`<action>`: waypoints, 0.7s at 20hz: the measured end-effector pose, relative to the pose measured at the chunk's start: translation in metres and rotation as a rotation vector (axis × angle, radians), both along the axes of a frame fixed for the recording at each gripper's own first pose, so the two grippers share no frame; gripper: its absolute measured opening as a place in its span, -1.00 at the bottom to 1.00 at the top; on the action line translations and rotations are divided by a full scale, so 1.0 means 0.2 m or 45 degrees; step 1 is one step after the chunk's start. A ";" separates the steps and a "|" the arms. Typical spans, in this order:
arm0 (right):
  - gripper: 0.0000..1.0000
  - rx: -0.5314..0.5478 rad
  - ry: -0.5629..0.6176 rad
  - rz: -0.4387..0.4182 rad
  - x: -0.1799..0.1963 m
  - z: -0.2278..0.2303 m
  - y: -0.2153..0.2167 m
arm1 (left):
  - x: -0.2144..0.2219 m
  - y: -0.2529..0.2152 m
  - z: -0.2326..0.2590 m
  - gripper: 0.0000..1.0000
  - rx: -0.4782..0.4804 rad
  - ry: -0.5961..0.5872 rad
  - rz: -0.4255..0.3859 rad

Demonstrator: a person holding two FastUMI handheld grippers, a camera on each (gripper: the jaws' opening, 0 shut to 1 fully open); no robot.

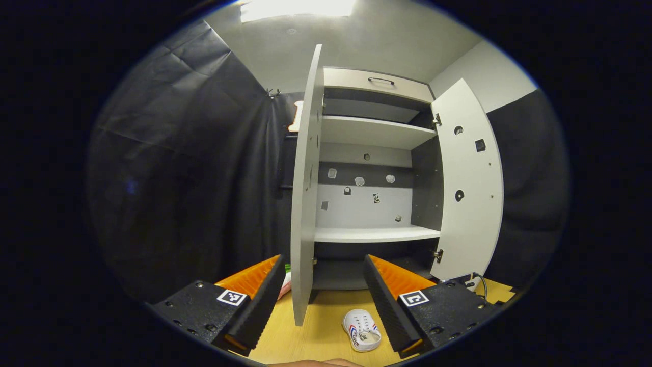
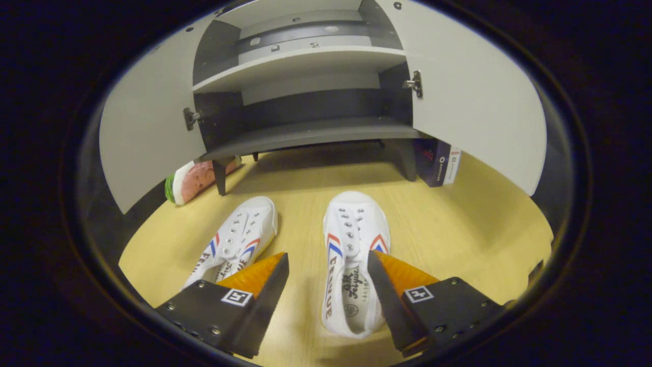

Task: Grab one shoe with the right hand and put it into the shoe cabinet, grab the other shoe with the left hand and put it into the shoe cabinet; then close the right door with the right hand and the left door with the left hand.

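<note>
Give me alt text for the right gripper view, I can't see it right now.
The open right claw hovers low over the right white shoe, its fingers either side of the heel and not touching. A second white shoe lies to its left on the wooden floor, before the shoe cabinet, whose doors stand open.

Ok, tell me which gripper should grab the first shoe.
Right. The right gripper hangs open low over the right-hand shoe, fingers astride it. The left gripper sits higher, facing the shoe cabinet.

two shoes [image 2: 351, 255] side by side on floor [image 2: 458, 224] | before open cabinet [image 2: 305, 135] | box [image 2: 439, 162] under right door
</note>
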State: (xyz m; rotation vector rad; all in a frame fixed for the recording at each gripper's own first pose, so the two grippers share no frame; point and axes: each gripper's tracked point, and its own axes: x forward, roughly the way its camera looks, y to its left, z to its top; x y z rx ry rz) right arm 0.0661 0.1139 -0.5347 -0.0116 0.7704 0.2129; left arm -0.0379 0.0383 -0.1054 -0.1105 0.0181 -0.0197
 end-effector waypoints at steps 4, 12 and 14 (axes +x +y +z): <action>0.24 -0.068 -0.037 -0.030 0.00 -0.03 -0.02 | 0.01 0.01 -0.03 0.87 -0.029 0.004 -0.022; -0.22 -0.080 -0.051 -0.025 0.12 -0.09 0.00 | 0.04 -0.03 -0.16 0.87 -0.032 0.062 -0.086; -0.68 -0.064 -0.049 -0.040 0.14 -0.08 0.04 | 0.05 -0.04 -0.19 0.87 -0.025 0.076 -0.092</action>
